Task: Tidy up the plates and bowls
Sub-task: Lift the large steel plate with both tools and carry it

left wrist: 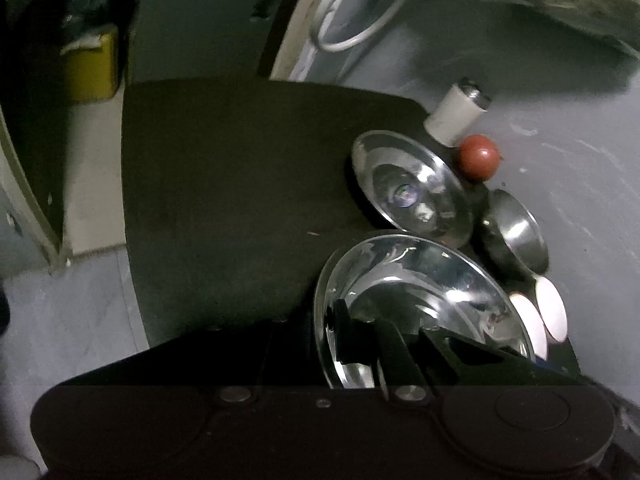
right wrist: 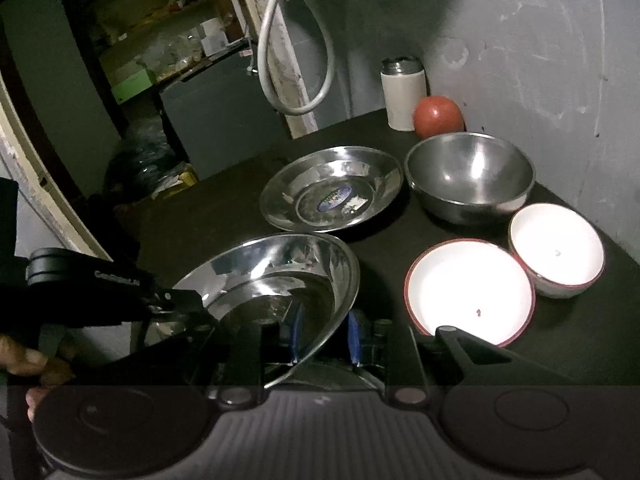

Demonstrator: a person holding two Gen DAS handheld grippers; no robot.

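L grip (left wrist: 360, 344) + R grip (right wrist: 320, 340) both clamped on near steel plate (right wrist: 276, 280) rim | 2nd plate (right wrist: 332, 188) lies just beyond, flat | R nearer

There were two shallow shiny steel plates: one lay flat at the middle of the right wrist frame (right wrist: 332, 192), and one stood tilted at lower centre (right wrist: 272, 276). There was one deep round steel bowl (right wrist: 470, 176) at centre right. White ceramic bowls numbered two, a wider red-rimmed one (right wrist: 470, 292) at lower right and a smaller one (right wrist: 558, 250) beside it (their rims nearly touched). One round red ball (right wrist: 438, 116) and one white cylindrical canister with a metal lid (right wrist: 402, 94) stood at upper right.
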